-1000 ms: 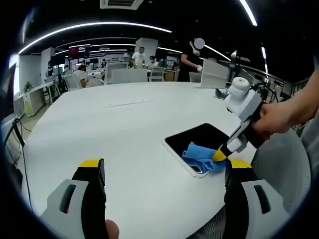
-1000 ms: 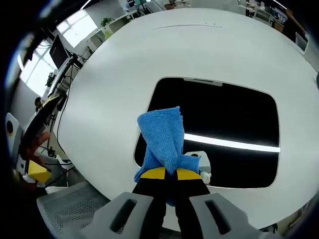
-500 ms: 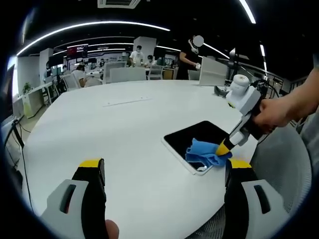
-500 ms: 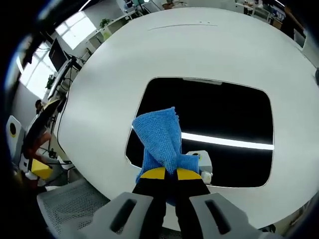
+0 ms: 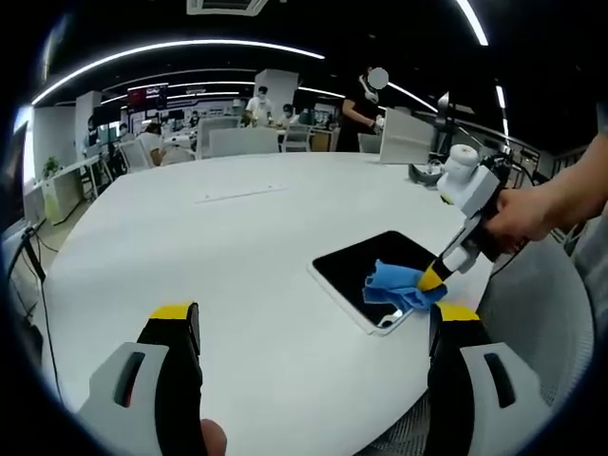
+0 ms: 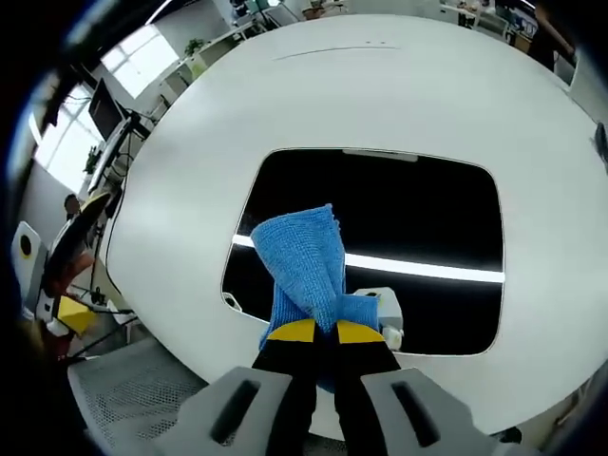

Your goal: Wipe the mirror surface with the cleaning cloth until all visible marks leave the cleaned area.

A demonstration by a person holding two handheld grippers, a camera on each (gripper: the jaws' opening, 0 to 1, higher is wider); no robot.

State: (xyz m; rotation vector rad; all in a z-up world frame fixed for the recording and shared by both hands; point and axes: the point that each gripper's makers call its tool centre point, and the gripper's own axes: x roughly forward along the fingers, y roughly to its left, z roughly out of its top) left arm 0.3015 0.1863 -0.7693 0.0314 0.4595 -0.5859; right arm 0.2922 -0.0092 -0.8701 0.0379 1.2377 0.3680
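A dark rectangular mirror (image 6: pixel 408 228) (image 5: pixel 372 269) lies flat on the round white table (image 6: pixel 313 104), near its edge. My right gripper (image 6: pixel 318 332) is shut on a blue cleaning cloth (image 6: pixel 306 261), which rests on the mirror's near part. In the left gripper view that right gripper (image 5: pixel 434 280) comes in from the right, held by a hand, pressing the cloth (image 5: pixel 399 287) onto the mirror. My left gripper (image 5: pixel 309 328) hangs open over the table edge, well left of the mirror, with nothing between its jaws. The mirror reflects a bright ceiling light strip.
A grey mesh chair (image 5: pixel 541 313) stands at the table's right side. A thin strip (image 5: pixel 245 196) lies on the table's far part. Desks, chairs and several people (image 5: pixel 266 106) fill the room behind. The table's left half (image 5: pixel 171 247) is bare white surface.
The right gripper has slid the cloth further onto the mirror, away from its near corner. The left gripper has held still.
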